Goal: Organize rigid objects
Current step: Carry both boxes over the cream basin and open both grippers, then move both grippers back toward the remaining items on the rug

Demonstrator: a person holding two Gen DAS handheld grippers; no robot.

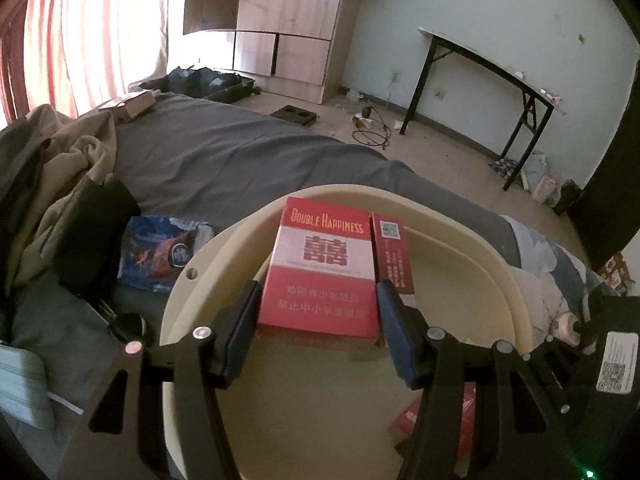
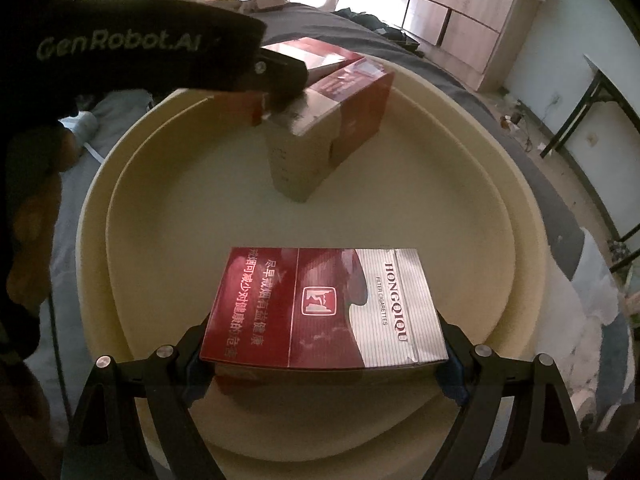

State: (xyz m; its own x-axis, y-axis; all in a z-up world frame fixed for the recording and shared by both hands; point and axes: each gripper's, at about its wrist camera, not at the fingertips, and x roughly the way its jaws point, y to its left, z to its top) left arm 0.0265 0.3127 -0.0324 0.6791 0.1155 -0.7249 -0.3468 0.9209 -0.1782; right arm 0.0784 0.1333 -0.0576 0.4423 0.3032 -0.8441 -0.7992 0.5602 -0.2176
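A red Double Happiness pack (image 1: 320, 272) sits between the pads of my left gripper (image 1: 318, 292), which is shut on its two sides inside a cream basin (image 1: 192, 300). From the right wrist view the same pack (image 2: 344, 120) stands tilted at the far side of the basin (image 2: 100, 200), its lower end close to the floor, with the left gripper (image 2: 288, 92) on its top. My right gripper (image 2: 324, 340) is shut on a red and silver Hongqiqu pack (image 2: 324, 308), held flat above the basin's near part. In the left wrist view a corner of that pack (image 1: 436, 420) shows at the lower right.
The basin rests on a bed with a grey sheet (image 1: 240, 152). To its left lie a blue snack packet (image 1: 160, 252), a black object (image 1: 92, 232) and a beige blanket (image 1: 60, 152). Across the floor stand a folding table (image 1: 500, 80) and a wardrobe (image 1: 288, 20), with cables (image 1: 372, 136) between.
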